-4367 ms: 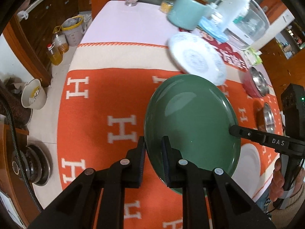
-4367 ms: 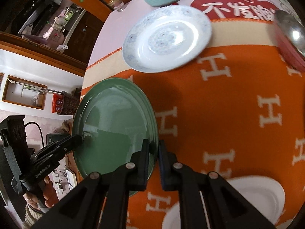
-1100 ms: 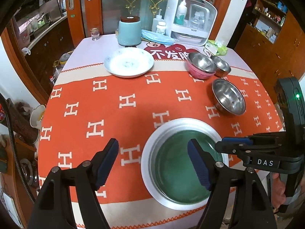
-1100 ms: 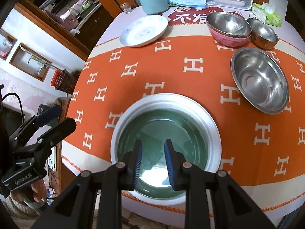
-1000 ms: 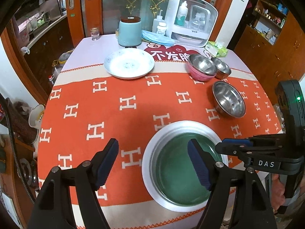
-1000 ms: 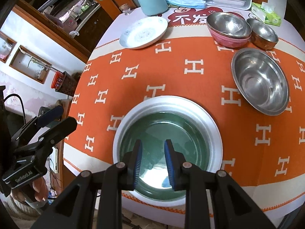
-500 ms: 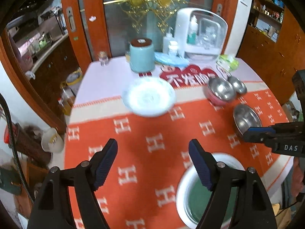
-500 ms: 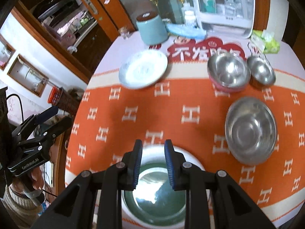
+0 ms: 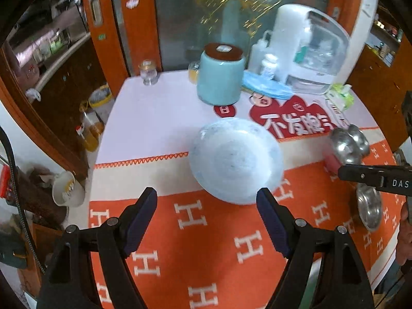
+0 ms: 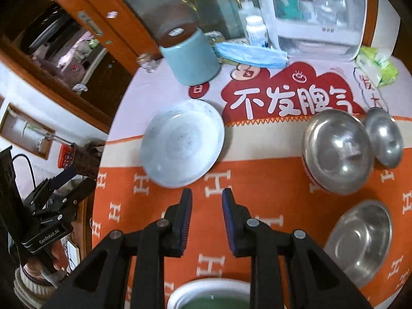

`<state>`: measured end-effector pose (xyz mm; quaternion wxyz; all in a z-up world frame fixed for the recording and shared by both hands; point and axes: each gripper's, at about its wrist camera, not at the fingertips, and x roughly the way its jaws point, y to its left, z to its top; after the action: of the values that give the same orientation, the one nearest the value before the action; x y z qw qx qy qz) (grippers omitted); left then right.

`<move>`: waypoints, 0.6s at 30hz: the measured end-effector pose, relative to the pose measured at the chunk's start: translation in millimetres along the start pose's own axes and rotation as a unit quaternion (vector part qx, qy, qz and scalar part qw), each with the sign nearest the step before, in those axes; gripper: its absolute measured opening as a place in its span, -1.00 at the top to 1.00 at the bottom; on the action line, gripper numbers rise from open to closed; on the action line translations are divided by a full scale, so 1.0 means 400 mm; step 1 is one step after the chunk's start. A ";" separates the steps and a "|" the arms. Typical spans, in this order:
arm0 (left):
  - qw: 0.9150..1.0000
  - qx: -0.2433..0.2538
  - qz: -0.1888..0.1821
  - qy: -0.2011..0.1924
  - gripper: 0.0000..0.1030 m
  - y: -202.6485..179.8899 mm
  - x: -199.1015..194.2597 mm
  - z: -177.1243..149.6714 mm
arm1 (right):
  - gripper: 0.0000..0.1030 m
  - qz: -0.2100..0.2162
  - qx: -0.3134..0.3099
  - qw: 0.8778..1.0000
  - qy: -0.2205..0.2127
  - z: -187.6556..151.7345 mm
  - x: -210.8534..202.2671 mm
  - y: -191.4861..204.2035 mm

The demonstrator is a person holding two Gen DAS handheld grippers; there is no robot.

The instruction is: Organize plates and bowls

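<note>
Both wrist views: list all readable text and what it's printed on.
"H", repeated in white: orange tablecloth.
"不发脾气", white characters: red mat; last character partly covered by a steel bowl.
"DAS": right gripper body, seen from the left wrist.
"GenRobot.AI": left gripper body, seen from the right wrist.
Bottle labels and small red mat badges: too blurred to read.

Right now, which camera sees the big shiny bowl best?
The right wrist view: the big shiny bowl shows whole, open side up, on the orange cloth. The left wrist view catches only a blurred sliver of it near the edge.
</note>
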<state>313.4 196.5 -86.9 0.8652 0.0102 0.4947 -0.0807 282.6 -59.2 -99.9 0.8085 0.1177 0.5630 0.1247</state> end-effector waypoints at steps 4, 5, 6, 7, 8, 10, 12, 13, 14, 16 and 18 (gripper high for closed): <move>0.999 -0.021 0.006 0.033 -0.52 0.044 0.118 0.042 | 0.53 0.009 0.033 0.999 0.018 0.053 0.090 -0.034; 0.999 -0.026 0.010 0.044 -0.52 0.058 0.156 0.054 | 0.53 0.010 0.038 0.999 0.021 0.062 0.107 -0.040; 0.998 -0.028 0.013 0.050 -0.52 0.062 0.173 0.057 | 0.53 0.012 0.045 0.999 0.025 0.073 0.129 -0.047; 0.998 -0.031 0.016 0.058 -0.52 0.070 0.199 0.063 | 0.53 0.012 0.051 0.998 0.028 0.081 0.148 -0.053; 0.997 -0.034 0.017 0.068 -0.52 0.079 0.228 0.070 | 0.53 0.012 0.056 0.998 0.030 0.087 0.166 -0.058; 0.996 -0.038 0.018 0.085 -0.52 0.094 0.278 0.079 | 0.53 0.011 0.067 0.997 0.035 0.102 0.200 -0.070; 0.995 -0.042 0.018 0.094 -0.52 0.104 0.308 0.084 | 0.53 0.015 0.076 0.996 0.039 0.112 0.227 -0.079; 0.994 -0.045 0.016 0.098 -0.52 0.110 0.323 0.086 | 0.53 0.017 0.081 0.996 0.042 0.118 0.241 -0.086; 0.993 -0.049 0.012 0.104 -0.52 0.115 0.342 0.088 | 0.53 0.019 0.083 0.995 0.043 0.121 0.249 -0.088; 0.992 -0.054 0.005 0.110 -0.52 0.121 0.364 0.094 | 0.53 0.021 0.084 0.995 0.045 0.130 0.268 -0.092; 0.991 -0.058 0.000 0.117 -0.52 0.126 0.388 0.097 | 0.53 0.016 0.085 0.995 0.047 0.137 0.285 -0.096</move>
<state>431.3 222.1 -203.2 0.8003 -0.0309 0.5967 -0.0498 375.1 -59.9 -194.5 0.7664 0.1884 0.6068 0.0946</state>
